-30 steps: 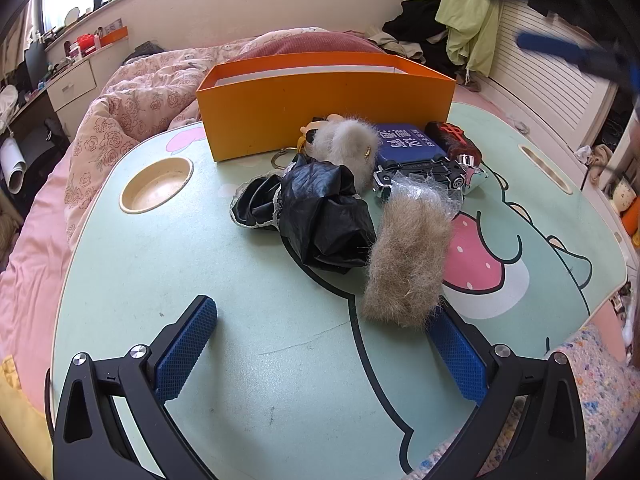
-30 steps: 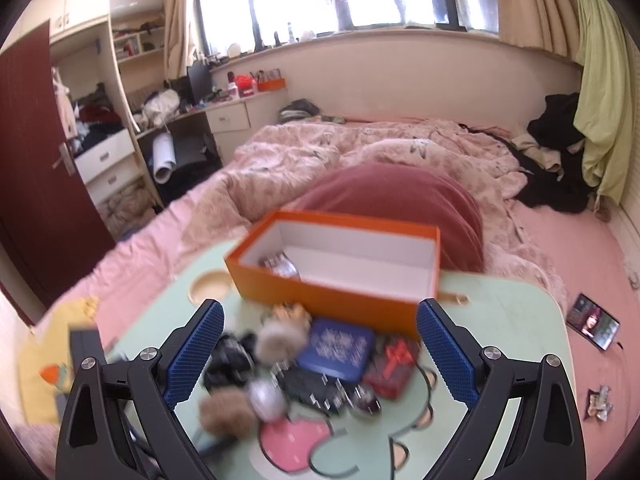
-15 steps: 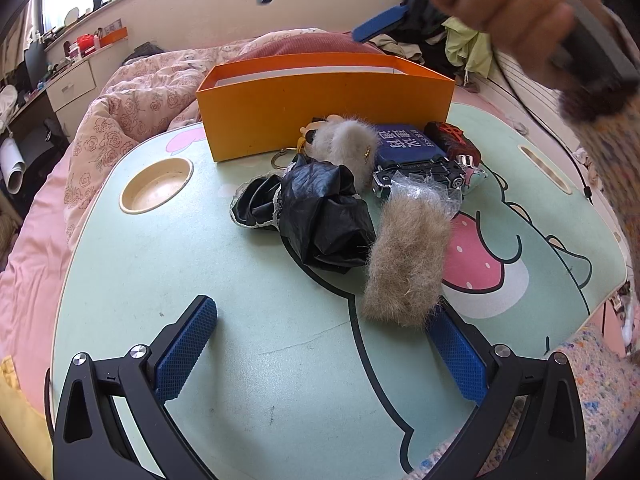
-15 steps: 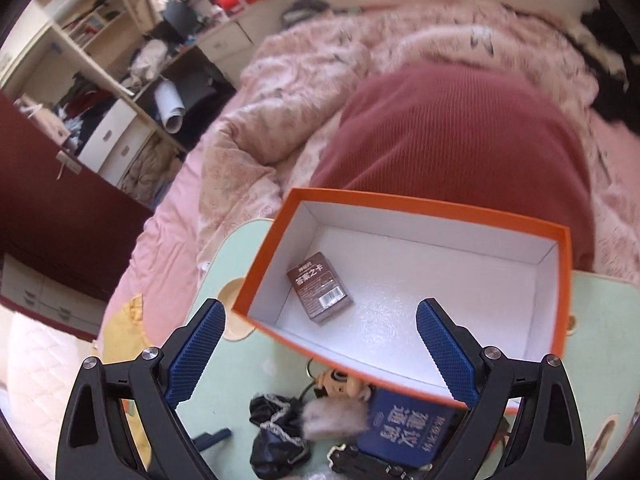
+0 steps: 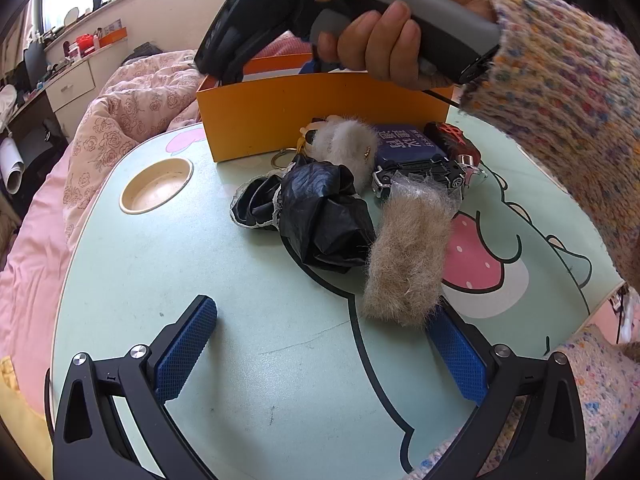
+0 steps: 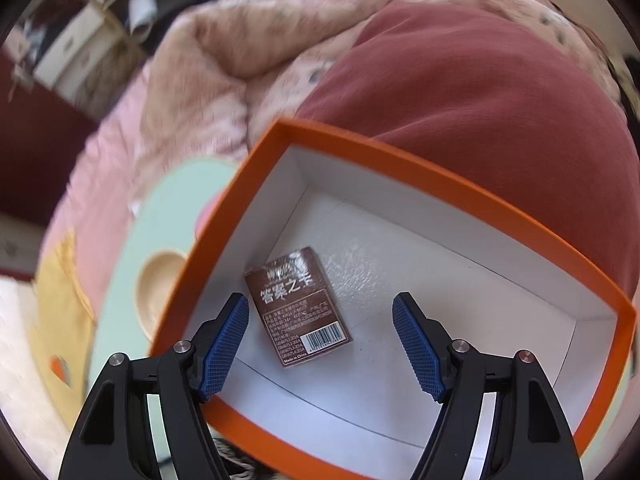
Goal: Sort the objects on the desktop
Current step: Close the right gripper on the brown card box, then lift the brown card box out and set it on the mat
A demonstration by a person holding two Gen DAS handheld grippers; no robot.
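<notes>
Two grippers work over a pale green worktop (image 5: 168,280) with a cartoon face printed on it, set across a bed with a pink flowered quilt (image 5: 132,96). At the worktop's far edge stands an open orange box (image 5: 280,116), white inside, with a dark red cushion (image 6: 480,92) behind it. A round cup recess (image 5: 156,186) is sunk into the worktop left of the box.

Held in a hand (image 5: 380,40) with a speckled knitted sleeve (image 5: 568,112), the right gripper (image 6: 320,340) points steeply down into the box. Its blue fingers (image 6: 226,340) are closing; nothing is pinched yet. Below and between them, a small brown card box (image 6: 298,306) with white lettering and a barcode lies flat on the box floor near the left wall, not touched by either finger.

Near the worktop's front edge, the left gripper (image 5: 324,354) hovers with fingers (image 5: 186,348) spread wide and empty; its right finger is just beside a tan fur piece (image 5: 406,260).

In front of the orange box the rest is heaped: a crumpled black bag (image 5: 324,220), a black lace-edged item (image 5: 256,204) on its left, a pale fluffy keychain (image 5: 344,148), a dark blue box (image 5: 404,146), a red box (image 5: 452,142) and a black metal object (image 5: 420,172) under clear plastic.
</notes>
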